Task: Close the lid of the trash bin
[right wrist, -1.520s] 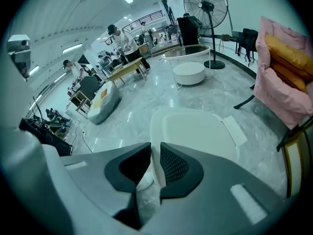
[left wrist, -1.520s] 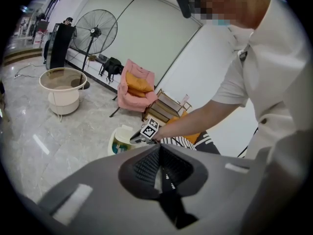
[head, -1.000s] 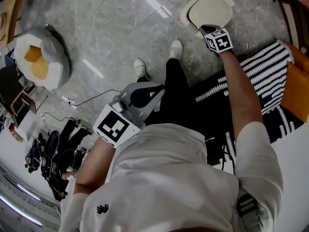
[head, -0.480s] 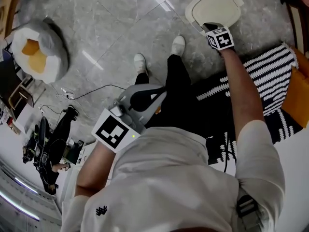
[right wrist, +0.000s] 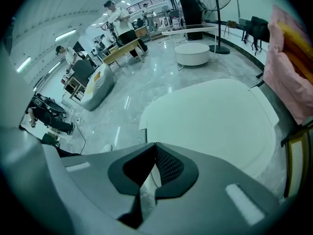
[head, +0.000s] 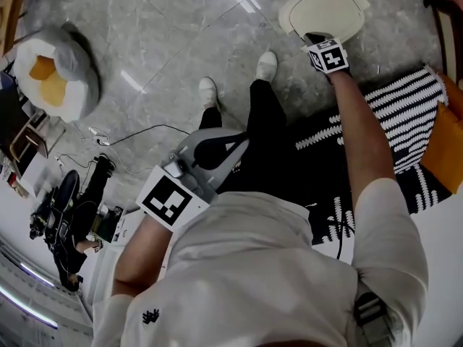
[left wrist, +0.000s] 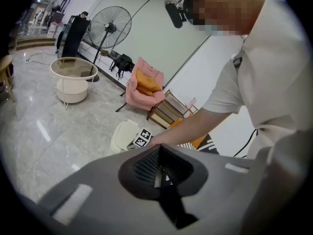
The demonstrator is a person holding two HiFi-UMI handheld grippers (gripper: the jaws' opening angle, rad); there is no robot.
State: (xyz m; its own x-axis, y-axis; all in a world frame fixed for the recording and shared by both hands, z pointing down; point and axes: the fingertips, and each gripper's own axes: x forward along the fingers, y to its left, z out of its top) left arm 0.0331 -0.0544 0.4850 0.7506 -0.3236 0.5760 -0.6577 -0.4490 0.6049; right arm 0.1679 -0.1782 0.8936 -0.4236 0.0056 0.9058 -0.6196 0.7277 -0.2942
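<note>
The cream trash bin (head: 323,7) stands on the marble floor at the top right of the head view, its lid lying flat and down. My right gripper (head: 313,41), with its marker cube, is at the lid's near edge, jaws shut and holding nothing. In the right gripper view the broad white lid (right wrist: 215,116) fills the space just beyond the right gripper (right wrist: 154,166). My left gripper (head: 235,142) hangs shut and empty close to the body, far from the bin. The left gripper view shows the left gripper (left wrist: 159,164) with the bin (left wrist: 122,133) small in the distance.
A black-and-white striped rug (head: 405,114) and an orange seat (head: 445,136) lie right of the bin. An egg-shaped cushion (head: 54,78) sits at far left, a cable (head: 137,137) trails on the floor. The person's shoes (head: 266,67) stand near the bin. A pink chair (left wrist: 144,87) stands beyond.
The right gripper stays at the lid's near edge with the lid flat throughout. The head view has shifted slightly. The left gripper has not visibly moved.
</note>
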